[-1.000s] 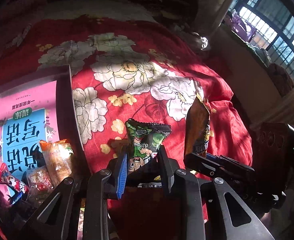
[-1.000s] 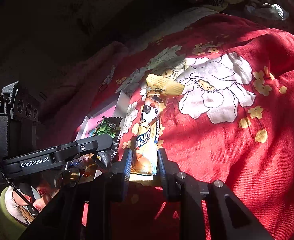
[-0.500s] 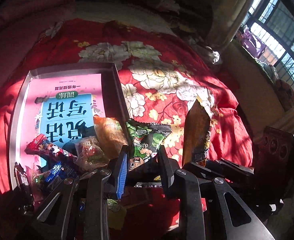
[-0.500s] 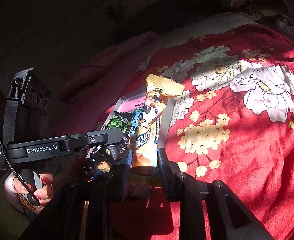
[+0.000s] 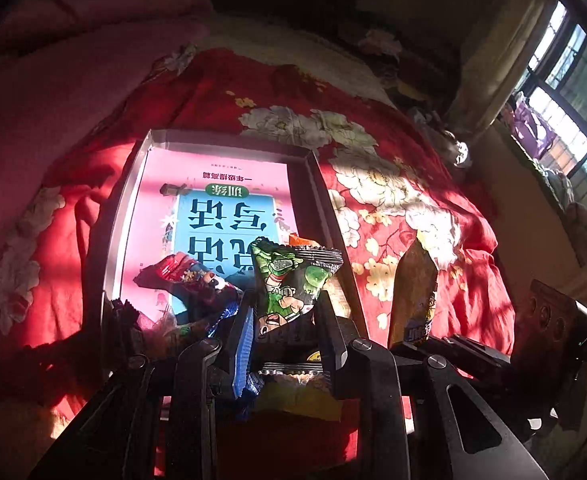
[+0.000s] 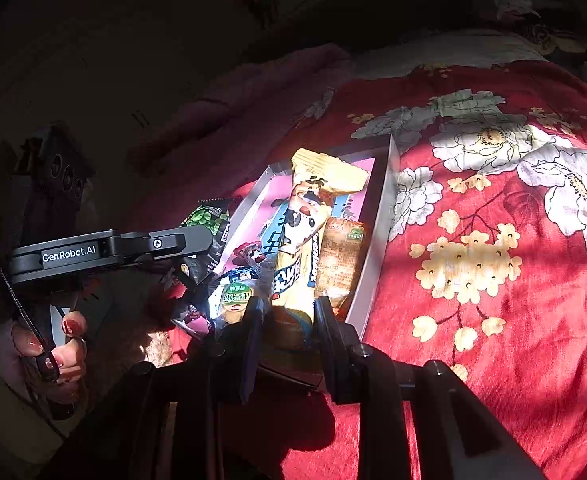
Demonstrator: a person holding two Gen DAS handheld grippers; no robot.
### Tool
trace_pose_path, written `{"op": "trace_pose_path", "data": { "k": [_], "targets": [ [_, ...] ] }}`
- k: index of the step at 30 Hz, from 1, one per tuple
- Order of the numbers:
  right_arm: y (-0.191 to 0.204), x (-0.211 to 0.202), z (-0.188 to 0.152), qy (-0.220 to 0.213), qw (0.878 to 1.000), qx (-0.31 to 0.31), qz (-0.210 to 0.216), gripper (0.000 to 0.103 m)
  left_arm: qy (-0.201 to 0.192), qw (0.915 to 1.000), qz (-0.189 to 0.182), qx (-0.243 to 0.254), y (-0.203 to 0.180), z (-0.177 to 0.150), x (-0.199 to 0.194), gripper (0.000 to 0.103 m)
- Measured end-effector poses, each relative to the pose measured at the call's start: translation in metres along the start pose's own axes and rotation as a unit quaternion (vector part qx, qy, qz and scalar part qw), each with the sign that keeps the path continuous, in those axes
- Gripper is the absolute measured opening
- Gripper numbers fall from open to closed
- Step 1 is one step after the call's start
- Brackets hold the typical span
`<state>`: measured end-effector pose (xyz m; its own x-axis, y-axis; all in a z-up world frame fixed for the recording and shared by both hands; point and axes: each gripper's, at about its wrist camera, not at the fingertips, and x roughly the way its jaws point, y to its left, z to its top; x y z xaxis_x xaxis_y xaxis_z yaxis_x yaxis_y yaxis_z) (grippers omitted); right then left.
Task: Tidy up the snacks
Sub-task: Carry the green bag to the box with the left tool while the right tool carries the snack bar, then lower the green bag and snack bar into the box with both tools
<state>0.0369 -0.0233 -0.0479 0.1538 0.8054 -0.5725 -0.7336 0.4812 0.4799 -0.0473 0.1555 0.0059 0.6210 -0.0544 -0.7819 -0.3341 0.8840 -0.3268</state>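
Sunlit red floral bedspread (image 5: 393, 208) is seen covering the bed, with a shallow grey box (image 5: 127, 200) lying on it, lined by a pink and blue printed sheet (image 5: 221, 208). Loose snack packets (image 5: 189, 280) are piled at the box's near end. The left claw (image 5: 285, 320) is closed on a green snack packet (image 5: 289, 276), held upright between its pads above the box's near right corner. The right claw (image 6: 287, 320) is clamped on the lower end of a long yellow snack bar (image 6: 305, 216), which stands up over the box interior, beside an orange packet (image 6: 339, 256). A hand (image 6: 53, 344) is seen gripping the left claw's handle.
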Motion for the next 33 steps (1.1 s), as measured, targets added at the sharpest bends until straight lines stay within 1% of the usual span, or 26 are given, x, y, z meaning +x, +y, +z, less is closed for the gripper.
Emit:
{"op": "trace_pose_path", "data": {
  "k": [6, 9, 13, 16, 21, 26, 33],
  "targets": [
    [0.008, 0.009, -0.003, 0.009, 1.000, -0.013, -0.006, 0.027, -0.009, 0.9991, 0.021, -0.035, 0.039, -0.005, -0.012, 0.029],
    [0.009, 0.015, -0.002, 0.014, 1.000, -0.019, -0.010, 0.027, -0.007, 0.9981, 0.032, -0.052, 0.057, -0.011, -0.014, 0.029],
    [0.014, 0.020, -0.005, 0.020, 0.999, -0.030, -0.019, 0.027, 0.001, 0.9973, 0.037, -0.063, 0.070, -0.020, -0.012, 0.029],
    [0.017, 0.023, -0.006, 0.023, 0.999, -0.038, -0.024, 0.027, 0.005, 0.9971, 0.037, -0.066, 0.074, -0.023, -0.009, 0.029],
    [0.018, 0.025, -0.008, 0.027, 0.998, -0.044, -0.029, 0.027, 0.006, 0.9972, 0.057, -0.048, 0.070, -0.026, -0.004, 0.029],
    [0.018, 0.025, -0.007, 0.025, 0.998, -0.049, -0.036, 0.027, 0.019, 0.9972, 0.056, -0.045, 0.070, -0.029, 0.007, 0.029],
    [0.017, 0.027, -0.007, 0.027, 0.998, -0.050, -0.040, 0.027, 0.026, 0.9976, 0.057, -0.032, 0.063, -0.031, 0.016, 0.029]
  ]
}}
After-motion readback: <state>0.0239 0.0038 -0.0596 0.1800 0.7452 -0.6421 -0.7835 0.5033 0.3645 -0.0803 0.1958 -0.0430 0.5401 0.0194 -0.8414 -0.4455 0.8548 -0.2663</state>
